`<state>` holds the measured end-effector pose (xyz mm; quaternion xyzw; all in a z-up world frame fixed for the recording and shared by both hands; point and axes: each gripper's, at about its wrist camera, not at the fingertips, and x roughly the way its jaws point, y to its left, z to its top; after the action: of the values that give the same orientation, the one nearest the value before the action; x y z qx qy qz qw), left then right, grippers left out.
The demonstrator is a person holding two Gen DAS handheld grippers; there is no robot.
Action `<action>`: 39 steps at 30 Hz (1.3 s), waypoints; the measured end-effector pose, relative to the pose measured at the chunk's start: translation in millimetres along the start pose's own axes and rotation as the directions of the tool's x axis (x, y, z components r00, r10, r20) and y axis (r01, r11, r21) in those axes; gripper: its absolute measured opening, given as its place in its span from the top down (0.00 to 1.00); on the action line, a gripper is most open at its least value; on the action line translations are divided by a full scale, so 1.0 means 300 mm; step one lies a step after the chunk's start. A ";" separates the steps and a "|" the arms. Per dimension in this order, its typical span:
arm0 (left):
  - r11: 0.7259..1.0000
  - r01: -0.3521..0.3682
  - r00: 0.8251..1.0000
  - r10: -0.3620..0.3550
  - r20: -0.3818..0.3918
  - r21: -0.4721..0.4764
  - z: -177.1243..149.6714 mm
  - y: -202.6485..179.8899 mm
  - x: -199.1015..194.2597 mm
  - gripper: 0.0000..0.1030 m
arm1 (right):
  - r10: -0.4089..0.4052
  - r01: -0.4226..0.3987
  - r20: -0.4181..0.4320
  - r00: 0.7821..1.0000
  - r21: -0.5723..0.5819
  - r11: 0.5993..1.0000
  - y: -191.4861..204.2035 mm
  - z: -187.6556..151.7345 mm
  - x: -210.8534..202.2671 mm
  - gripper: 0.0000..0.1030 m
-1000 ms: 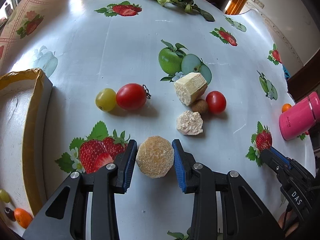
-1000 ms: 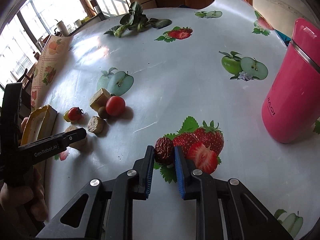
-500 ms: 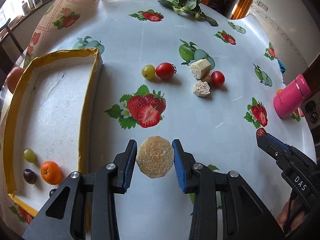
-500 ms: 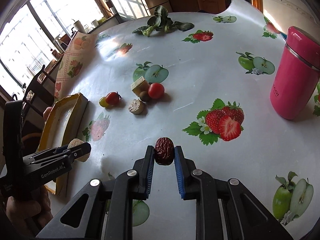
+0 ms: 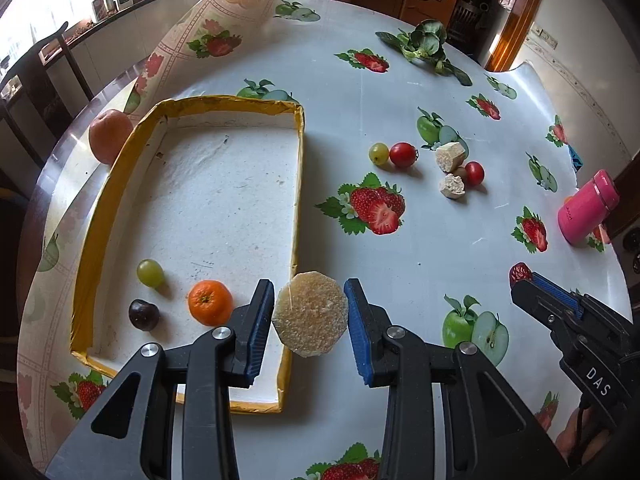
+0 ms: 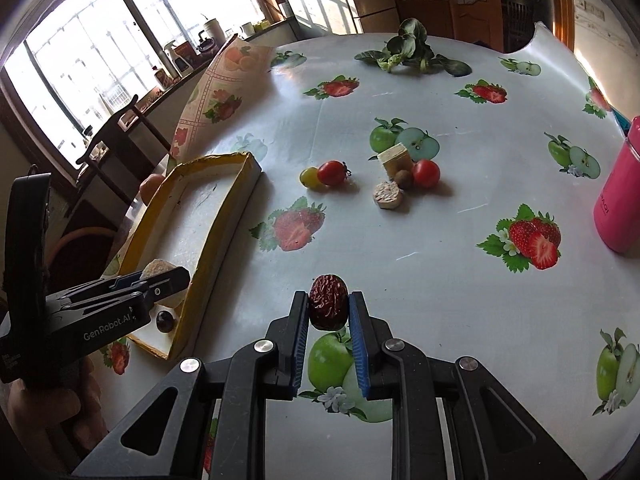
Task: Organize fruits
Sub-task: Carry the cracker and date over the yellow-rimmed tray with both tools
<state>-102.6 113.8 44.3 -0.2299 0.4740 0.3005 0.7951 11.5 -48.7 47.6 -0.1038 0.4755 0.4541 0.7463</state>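
To finish well, the left claw (image 5: 310,318) should clear the yellow tray (image 5: 298,184) wall before releasing. It pinched a pale round slice (image 5: 310,317) above the tray's near corner, moderately spread. The right claw (image 6: 329,312), nearly closed, pinched a wrinkled date (image 6: 329,301) over the counter (image 6: 440,240).

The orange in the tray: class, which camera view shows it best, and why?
The left wrist view: the orange lies unobstructed on the tray floor. In the right wrist view, the left gripper seems to hide it; none shows.
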 end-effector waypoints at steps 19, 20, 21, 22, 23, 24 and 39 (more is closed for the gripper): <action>0.999 -0.014 1.000 0.015 0.007 -0.037 -0.027 0.128 -0.041 0.67 | 0.048 -0.049 -0.010 0.999 -0.075 0.996 0.187 0.004 0.015 0.81; 0.999 -0.015 1.000 0.015 0.008 -0.039 -0.027 0.132 -0.042 0.67 | 0.049 -0.050 -0.011 0.999 -0.077 0.996 0.192 0.003 0.016 0.81; 0.999 -0.013 1.000 0.014 0.009 -0.040 -0.027 0.135 -0.042 0.67 | 0.049 -0.050 -0.012 0.999 -0.079 0.996 0.197 0.002 0.018 0.81; 0.999 -0.012 1.000 0.013 0.009 -0.041 -0.026 0.138 -0.043 0.67 | 0.049 -0.050 -0.013 0.999 -0.080 0.996 0.201 0.001 0.019 0.81; 0.999 -0.012 1.000 0.013 0.009 -0.040 -0.026 0.141 -0.043 0.67 | 0.050 -0.051 -0.014 0.999 -0.080 0.995 0.206 0.000 0.020 0.81; 0.999 -0.013 1.000 0.013 0.010 -0.042 -0.027 0.141 -0.043 0.67 | 0.051 -0.052 -0.015 0.999 -0.081 0.995 0.209 0.000 0.022 0.81; 0.997 -0.031 0.999 0.032 0.002 -0.070 -0.022 0.230 -0.029 0.67 | 0.068 -0.073 -0.042 0.997 -0.110 0.991 0.286 0.007 0.070 0.81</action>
<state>-157.9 156.6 43.5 -0.2497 0.4654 0.3298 0.7824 -51.0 13.4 55.5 -0.1370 0.4670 0.5038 0.7136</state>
